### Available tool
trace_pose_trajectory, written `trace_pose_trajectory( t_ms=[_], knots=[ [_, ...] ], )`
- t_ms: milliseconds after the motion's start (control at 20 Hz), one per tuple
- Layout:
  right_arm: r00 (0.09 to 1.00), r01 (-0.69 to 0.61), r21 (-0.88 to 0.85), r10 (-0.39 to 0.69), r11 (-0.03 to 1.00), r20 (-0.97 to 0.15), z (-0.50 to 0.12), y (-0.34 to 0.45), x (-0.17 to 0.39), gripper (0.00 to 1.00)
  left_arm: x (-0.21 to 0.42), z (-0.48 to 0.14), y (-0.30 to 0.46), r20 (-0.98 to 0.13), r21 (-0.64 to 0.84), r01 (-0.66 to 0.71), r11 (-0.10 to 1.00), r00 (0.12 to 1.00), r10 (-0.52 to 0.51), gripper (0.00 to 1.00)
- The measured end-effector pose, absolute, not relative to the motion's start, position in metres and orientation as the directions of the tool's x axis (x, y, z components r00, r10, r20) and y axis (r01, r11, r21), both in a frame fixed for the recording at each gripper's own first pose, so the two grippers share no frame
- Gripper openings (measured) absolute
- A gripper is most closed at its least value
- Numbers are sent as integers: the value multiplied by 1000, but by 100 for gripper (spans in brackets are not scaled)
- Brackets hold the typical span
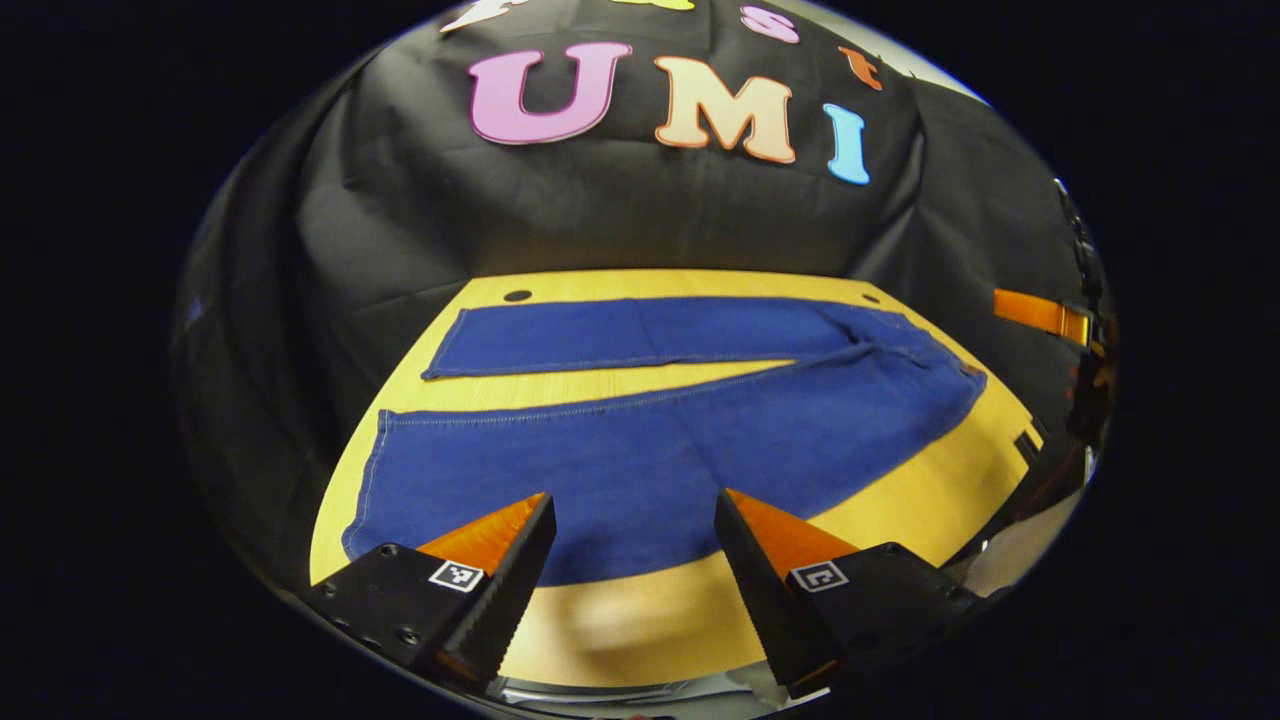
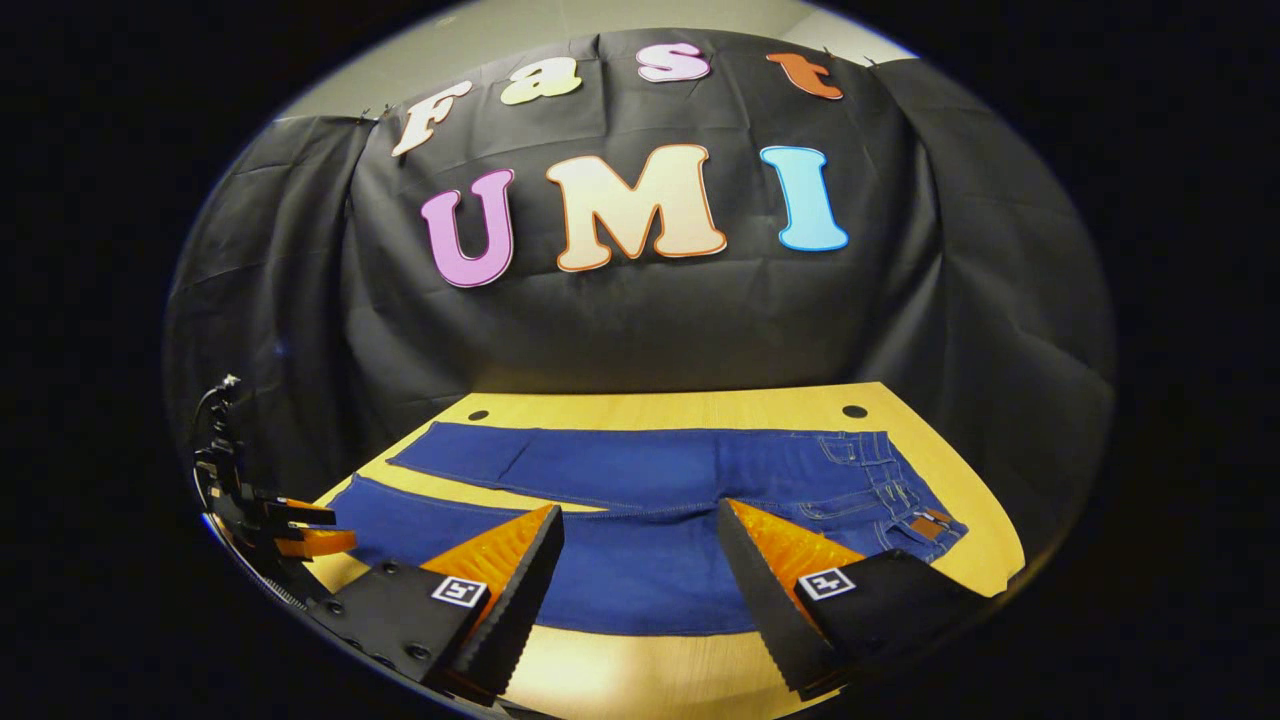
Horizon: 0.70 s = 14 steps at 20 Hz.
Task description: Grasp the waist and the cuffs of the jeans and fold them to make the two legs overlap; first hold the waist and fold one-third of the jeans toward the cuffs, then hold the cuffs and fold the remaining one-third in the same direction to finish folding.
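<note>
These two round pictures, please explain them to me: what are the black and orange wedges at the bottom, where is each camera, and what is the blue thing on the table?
There is no robot arm here. A person holds a two-finger gripper in each hand, and a small fisheye camera rides on each one, looking forward along its fingers.

In the left gripper view, the two wedges at the bottom are the left gripper. Its fingers stand apart and hold nothing. In the right gripper view, the wedges are the right gripper, also open and empty. Far left in that same view you can see the left gripper again, farther off.

The blue thing is a pair of jeans, lying flat on a yellow wooden table. The two legs are spread apart, not yet overlapping. The waist lies to the right, the cuffs to the left. Nothing is folded yet.
</note>
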State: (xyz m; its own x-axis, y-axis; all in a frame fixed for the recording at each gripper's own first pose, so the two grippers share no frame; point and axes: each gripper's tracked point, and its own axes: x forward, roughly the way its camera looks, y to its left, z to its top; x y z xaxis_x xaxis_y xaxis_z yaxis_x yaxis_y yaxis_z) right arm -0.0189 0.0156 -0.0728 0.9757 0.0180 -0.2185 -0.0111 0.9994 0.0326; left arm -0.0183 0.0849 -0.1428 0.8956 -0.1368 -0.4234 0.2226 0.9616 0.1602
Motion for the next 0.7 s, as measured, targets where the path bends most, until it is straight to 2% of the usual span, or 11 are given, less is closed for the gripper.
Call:
trace_pose_trajectory(
  t_ms=[150, 350, 500, 600, 650, 700],
  knots=[
    [970, -13, 22, 18, 1000, -241, -80, 18, -22, 96, -27, -162, 121, -530, 250, 308, 918, 837, -137, 95],
    [968, -10, 33, 19, 999, -252, -86, 19, -25, 97, -33, -179, 170, -660, 372, 424, 826, 747, -86, 95],
    [966, 3, 30, 5, 1000, -260, -87, 16, -24, 97, -37, -192, 189, -740, 394, 506, 767, 670, -61, 95],
    [965, 11, 17, -6, 1000, -261, -87, 14, -26, 97, -35, -197, 198, -761, 402, 525, 750, 647, -45, 95],
    [965, 18, 11, -15, 1000, -262, -87, 11, -28, 94, -34, -198, 199, -770, 391, 535, 749, 636, -52, 94],
    [964, 24, 9, -21, 1000, -266, -87, 8, -28, 97, -34, -200, 199, -778, 381, 543, 749, 625, -57, 94]
  ],
)
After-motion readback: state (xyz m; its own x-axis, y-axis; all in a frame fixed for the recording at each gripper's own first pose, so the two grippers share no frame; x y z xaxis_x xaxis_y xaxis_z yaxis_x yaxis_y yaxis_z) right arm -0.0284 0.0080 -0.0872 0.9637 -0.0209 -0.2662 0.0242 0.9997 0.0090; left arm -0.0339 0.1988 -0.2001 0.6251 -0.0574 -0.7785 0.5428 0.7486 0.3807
